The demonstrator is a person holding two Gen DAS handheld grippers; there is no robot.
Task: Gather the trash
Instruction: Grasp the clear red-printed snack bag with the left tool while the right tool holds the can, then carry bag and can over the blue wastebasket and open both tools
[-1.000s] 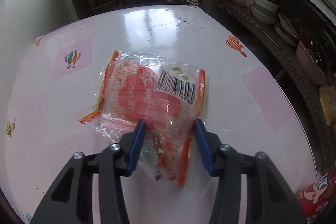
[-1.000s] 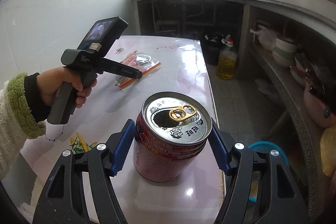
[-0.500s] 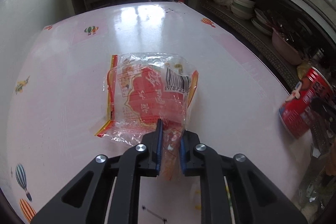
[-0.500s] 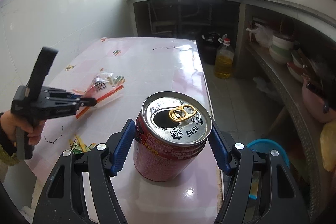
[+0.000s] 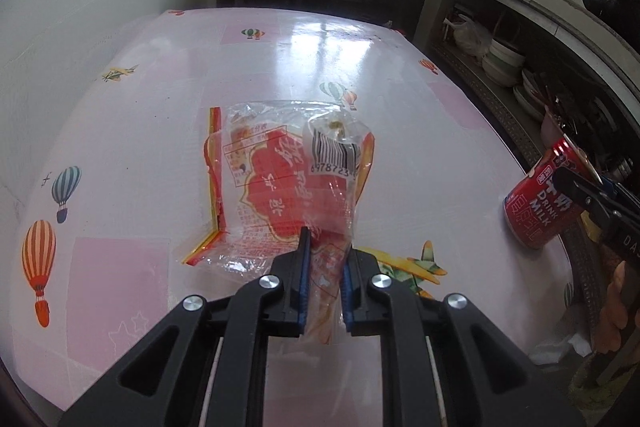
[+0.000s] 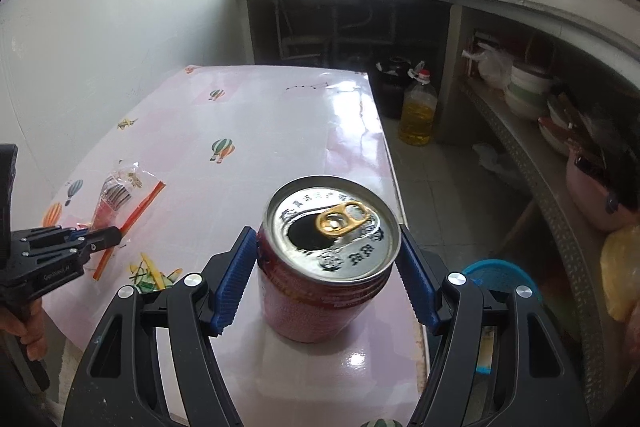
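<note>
1. Left gripper (image 5: 325,281): closed down to a narrow gap on the near end of the clear red-printed snack wrapper (image 5: 288,187). The film is bunched between the blue pads. Grip judged secure but thin, since only the crumpled tail is caught.

2. Wrapper position: it extends away from the left gripper toward the far side of the desk (image 5: 132,131), long axis roughly in line with the fingers. The barcode end stands up and folds over. Whether the far end is off the surface cannot be told.

3. Right gripper (image 6: 328,279): spread wide, one blue pad on each side of the red milk-drink can (image 6: 326,267). A slim gap shows at the left pad. Contact at the right pad cannot be confirmed. Not judged to be clamped yet.

4. Can position: upright, tab opened, near the right edge of the desk, directly between the right fingers. It is well apart from the wrapper, to its right.

5. Governing relation: each item already lies within its own gripper, so no reach is needed. The right gripper must close squarely across the can's width.

6. Possible receptacle: a blue bin (image 6: 498,277) on the floor, right of the desk, nearer the right hand.
</note>
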